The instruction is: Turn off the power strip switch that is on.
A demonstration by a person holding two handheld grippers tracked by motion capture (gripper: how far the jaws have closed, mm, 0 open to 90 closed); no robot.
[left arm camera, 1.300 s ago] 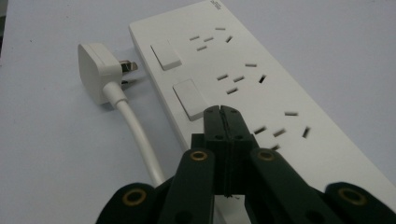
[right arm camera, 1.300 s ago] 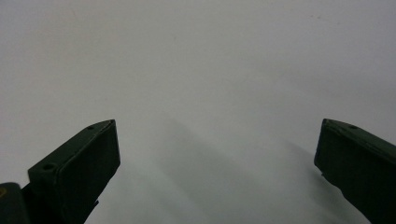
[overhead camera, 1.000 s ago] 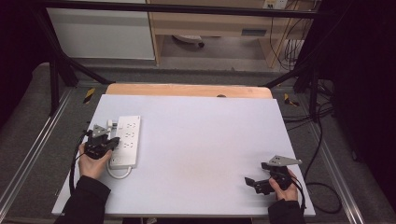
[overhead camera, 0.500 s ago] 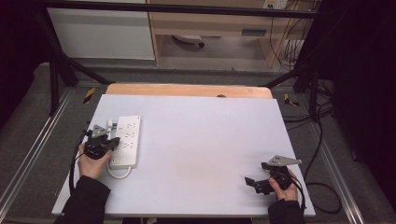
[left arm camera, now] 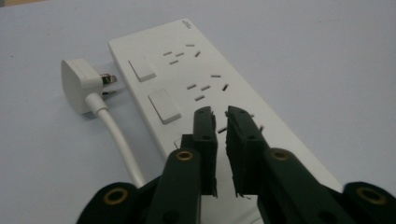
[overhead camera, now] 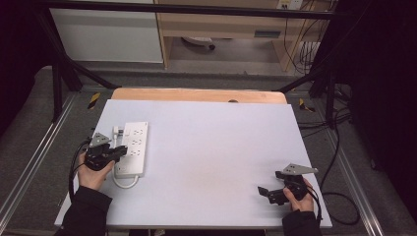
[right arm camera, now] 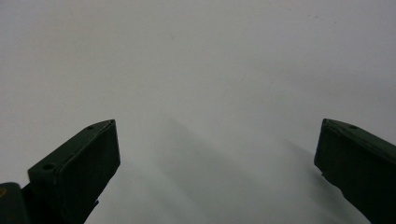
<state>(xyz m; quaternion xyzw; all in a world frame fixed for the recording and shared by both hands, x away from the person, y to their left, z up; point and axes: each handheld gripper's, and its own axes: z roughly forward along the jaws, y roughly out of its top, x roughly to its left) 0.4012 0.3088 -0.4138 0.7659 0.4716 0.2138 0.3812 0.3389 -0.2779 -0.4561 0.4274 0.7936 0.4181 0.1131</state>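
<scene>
Left tongs (overhead camera: pixel 118 150) at left side of tabletop (overhead camera: pixel 211 147), held low in left hand (overhead camera: pixel 93 169), jaws just opening to narrow gap, nothing between them. Right tongs (overhead camera: pixel 265 192) at near right, in right hand (overhead camera: pixel 300 194), jaws spread wide, empty. Dark sleeves on both forearms.

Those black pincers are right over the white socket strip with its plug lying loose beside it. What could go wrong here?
The left gripper hangs just over the power strip, jaws a narrow gap apart with nothing between them, having just been opening. Coming down like this, the tips could scrape a switch or shove the strip sideways. The strip might also drag its cable and nudge the loose plug. The right gripper is too far to steady anything.
</scene>
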